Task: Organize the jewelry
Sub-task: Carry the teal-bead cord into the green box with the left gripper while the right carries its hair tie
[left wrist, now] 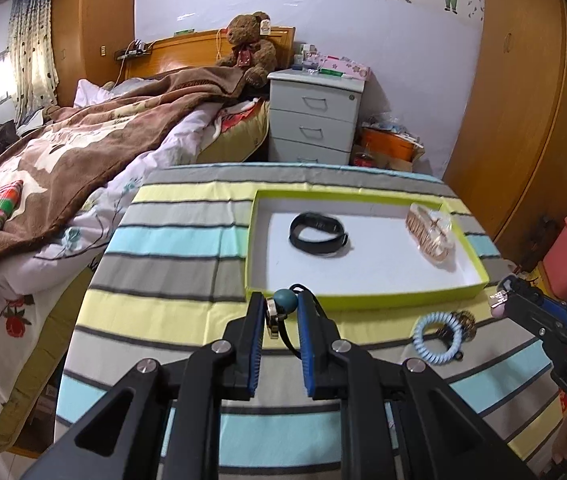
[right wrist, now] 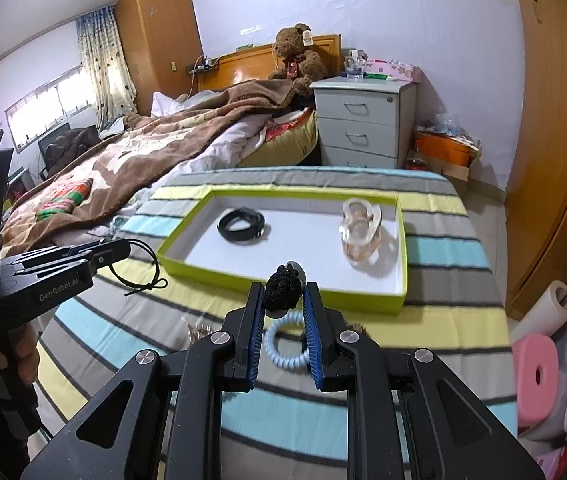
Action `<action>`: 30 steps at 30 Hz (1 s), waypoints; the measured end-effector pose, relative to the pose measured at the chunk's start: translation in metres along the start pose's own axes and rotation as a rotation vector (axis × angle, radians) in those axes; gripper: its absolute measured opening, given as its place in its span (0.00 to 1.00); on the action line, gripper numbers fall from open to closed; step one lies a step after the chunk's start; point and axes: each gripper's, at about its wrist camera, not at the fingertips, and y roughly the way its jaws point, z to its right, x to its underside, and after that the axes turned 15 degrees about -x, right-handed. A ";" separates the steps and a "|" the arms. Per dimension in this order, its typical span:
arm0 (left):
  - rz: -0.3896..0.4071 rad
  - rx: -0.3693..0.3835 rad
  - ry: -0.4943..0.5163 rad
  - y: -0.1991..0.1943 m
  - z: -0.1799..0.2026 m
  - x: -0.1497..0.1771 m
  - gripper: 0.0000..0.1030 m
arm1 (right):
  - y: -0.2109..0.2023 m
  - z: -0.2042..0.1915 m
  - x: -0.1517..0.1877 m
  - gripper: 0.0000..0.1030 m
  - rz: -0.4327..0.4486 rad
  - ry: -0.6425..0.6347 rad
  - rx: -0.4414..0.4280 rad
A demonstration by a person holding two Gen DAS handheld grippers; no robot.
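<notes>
1. Green-rimmed tray (left wrist: pixel 367 294) is holding a black band (left wrist: pixel 318 234) at left and a bagged gold bracelet (left wrist: pixel 431 236) at right.
2. Tray is sitting mid-table (left wrist: pixel 171 240); the striped cloth left of it is lying bare.
3. Left gripper (left wrist: pixel 281 312) fingers are pinching a teal-bead cord piece (left wrist: pixel 285 302) just near the tray's near rim.
4. Right gripper (right wrist: pixel 283 298) fingers are pinching a black knotted piece (right wrist: pixel 282 282); only the left view is showing the whole blue coil tie (left wrist: pixel 437 338).

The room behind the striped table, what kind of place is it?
Most likely a home bedroom: a bed with a brown blanket, a teddy bear against its headboard, and a grey bedside drawer unit.
</notes>
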 end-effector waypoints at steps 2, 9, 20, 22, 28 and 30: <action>0.007 0.006 -0.003 0.000 0.002 -0.006 0.17 | 0.002 0.003 -0.009 0.19 0.001 -0.006 -0.005; 0.005 0.035 -0.014 0.009 0.008 -0.026 0.17 | 0.014 0.019 -0.037 0.19 -0.005 0.009 -0.045; -0.043 0.063 -0.032 0.044 0.020 -0.042 0.17 | 0.063 0.046 -0.070 0.18 -0.062 0.056 -0.077; -0.053 0.063 -0.032 0.050 0.021 -0.043 0.17 | 0.075 0.051 -0.074 0.18 -0.081 0.068 -0.090; -0.099 0.067 -0.054 0.075 0.021 -0.044 0.17 | 0.111 0.065 -0.086 0.18 -0.136 0.105 -0.124; -0.112 0.064 -0.059 0.082 0.022 -0.044 0.17 | 0.122 0.066 -0.089 0.18 -0.151 0.104 -0.123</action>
